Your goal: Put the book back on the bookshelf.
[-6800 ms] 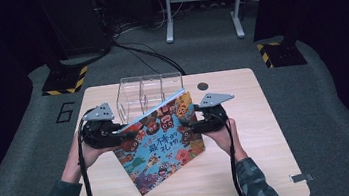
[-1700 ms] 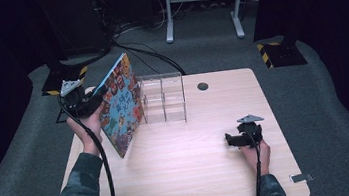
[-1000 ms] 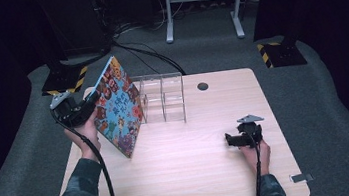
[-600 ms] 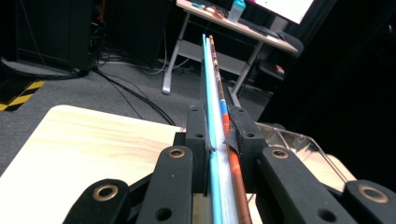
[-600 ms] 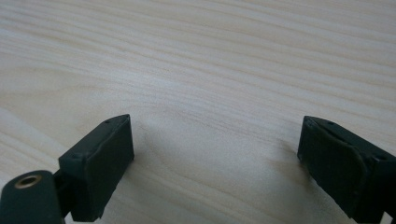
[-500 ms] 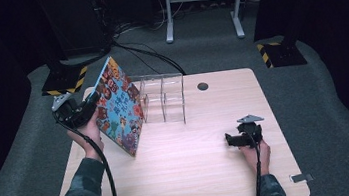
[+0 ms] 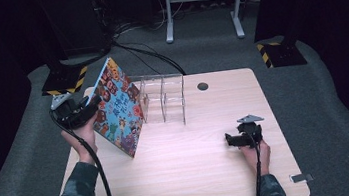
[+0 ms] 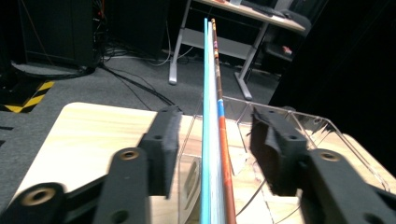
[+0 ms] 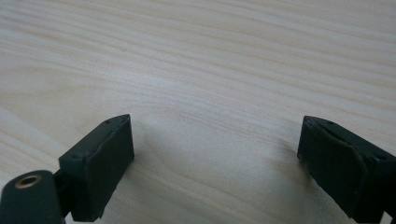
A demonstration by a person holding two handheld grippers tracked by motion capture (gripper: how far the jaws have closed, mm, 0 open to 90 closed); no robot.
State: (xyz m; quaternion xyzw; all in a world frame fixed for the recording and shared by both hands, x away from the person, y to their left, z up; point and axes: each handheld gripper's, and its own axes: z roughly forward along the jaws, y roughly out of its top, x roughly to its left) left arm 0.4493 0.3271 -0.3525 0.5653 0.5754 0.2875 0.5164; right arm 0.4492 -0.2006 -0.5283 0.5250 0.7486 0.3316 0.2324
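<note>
A colourful picture book (image 7: 116, 110) stands tilted on its lower edge on the wooden table (image 7: 197, 176), against the left end of a clear acrylic rack (image 7: 165, 99). My left gripper (image 7: 87, 108) is at the book's left edge. In the left gripper view the book's thin edge (image 8: 212, 140) runs between the two pads (image 8: 163, 135) with a gap on each side. The left gripper (image 8: 217, 137) has just been opening its jaws and is open around the book. My right gripper (image 7: 230, 140) rests low at the table's right side, open (image 9: 215, 158), with bare wood between its fingers.
A round cable hole (image 7: 203, 86) sits in the table behind the rack. Cables and a metal stand (image 7: 201, 4) are on the floor beyond the table. Yellow-black striped bases (image 7: 67, 81) stand at both far corners.
Several seconds ago both grippers held the book flat over the table; now it stands at the rack with the left gripper alone at it. Over the last second the hands kept still.
</note>
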